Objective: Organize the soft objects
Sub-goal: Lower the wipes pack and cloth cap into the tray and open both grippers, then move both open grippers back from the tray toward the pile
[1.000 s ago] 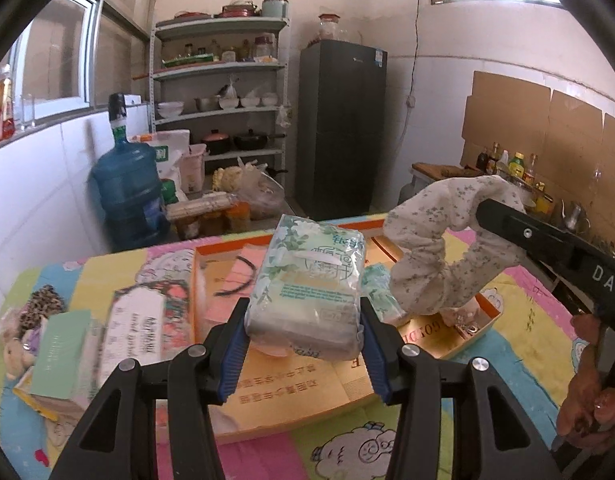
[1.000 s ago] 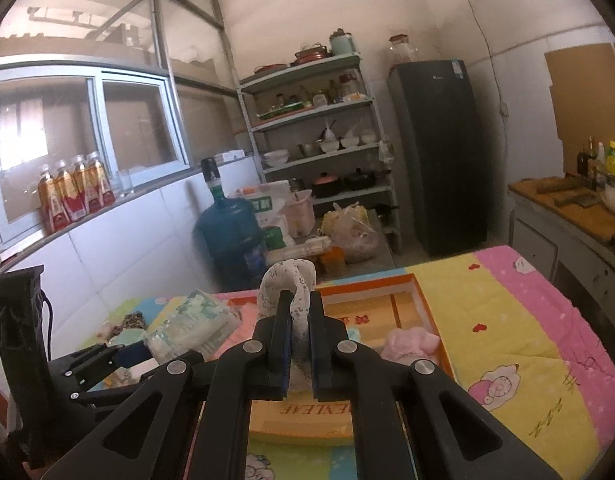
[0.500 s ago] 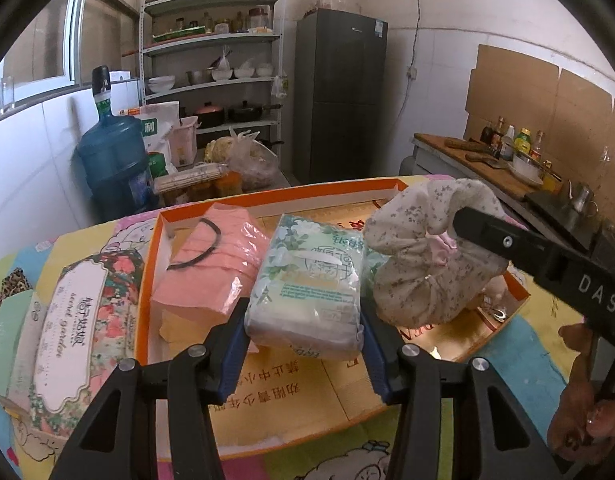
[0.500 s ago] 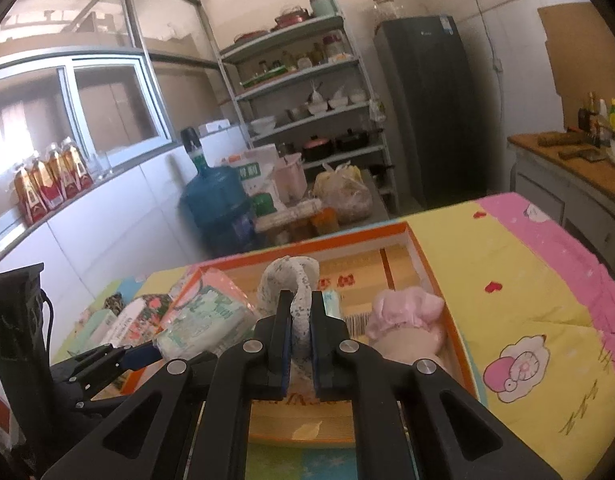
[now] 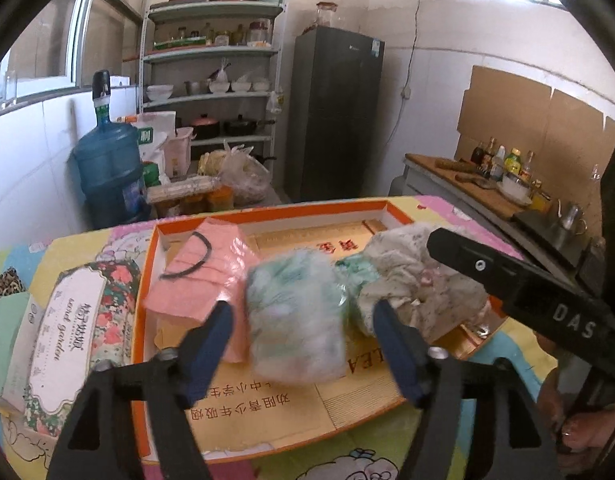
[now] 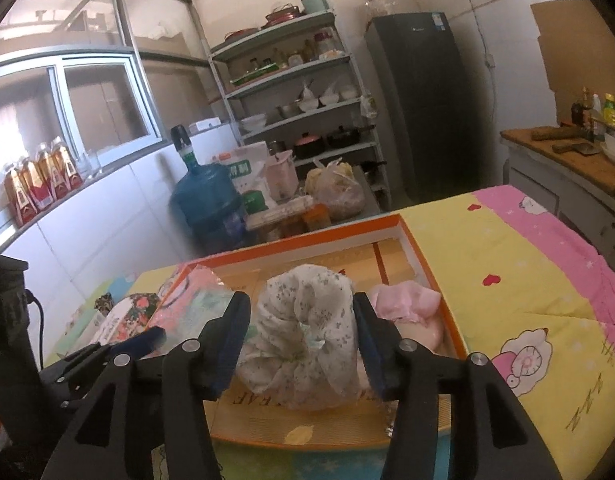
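The wrapped green tissue pack [image 5: 295, 316] shows blurred over the floor of the orange tray [image 5: 267, 210], between the opening jaws of my left gripper [image 5: 301, 340]; the blue pads stand clear of its sides. In the right wrist view the floral fabric scrunchie [image 6: 307, 320] lies bunched in the tray [image 6: 423, 264] between the opening jaws of my right gripper [image 6: 303, 344], no longer squeezed. A pink pack [image 5: 203, 268] with a black hair tie lies at the tray's left. A pink soft item [image 6: 407, 304] sits at the tray's right.
A floral tissue box [image 5: 75, 340] and a pale green box [image 5: 3, 340] lie on the patterned cloth left of the tray. A person's hand [image 5: 579, 432] holds the right gripper. Behind the table stand a blue water jug [image 5: 107, 168], shelves and a dark fridge [image 5: 335, 112].
Both grippers came down to the tray and their jaws spread. The left one let go of the tissue pack, the right one of the floral scrunchie, which now rests in the tray.
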Tool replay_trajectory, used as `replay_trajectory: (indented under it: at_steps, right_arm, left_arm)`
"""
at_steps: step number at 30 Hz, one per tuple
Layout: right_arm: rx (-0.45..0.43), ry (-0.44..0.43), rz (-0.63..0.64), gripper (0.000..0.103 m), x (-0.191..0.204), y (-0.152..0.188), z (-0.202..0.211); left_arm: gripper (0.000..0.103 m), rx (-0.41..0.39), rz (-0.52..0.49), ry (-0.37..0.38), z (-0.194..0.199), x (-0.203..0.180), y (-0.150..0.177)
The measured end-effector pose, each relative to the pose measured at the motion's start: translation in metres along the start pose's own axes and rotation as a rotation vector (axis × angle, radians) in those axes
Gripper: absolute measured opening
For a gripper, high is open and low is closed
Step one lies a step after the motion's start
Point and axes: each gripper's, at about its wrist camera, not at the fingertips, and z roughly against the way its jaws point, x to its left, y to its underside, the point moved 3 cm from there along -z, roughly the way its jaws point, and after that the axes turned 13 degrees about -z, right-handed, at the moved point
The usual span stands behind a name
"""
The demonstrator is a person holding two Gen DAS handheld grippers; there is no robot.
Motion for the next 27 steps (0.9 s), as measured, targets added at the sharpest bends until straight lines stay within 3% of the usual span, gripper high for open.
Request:
replay_trajectory:
  at_steps: [15, 23, 27]
  right_arm:
    - [-0.084, 0.004, -0.032, 0.062, 0.024, 0.0, 0.042]
    - [-0.094, -0.031, 0.014, 0.064, 0.073, 0.012, 0.061]
    - [-0.096, -0.057, 0.043, 0.07, 0.102, 0.022, 0.068]
  left_arm:
    - [0.076, -0.072, 0.03, -0.054, 0.056, 0.021, 0.002]
    - [0.076, -0.105, 0.087, -0.112, 0.1, 0.058, 0.014]
    - [0.076, -0.111, 0.124, -0.141, 0.122, 0.082, 0.026]
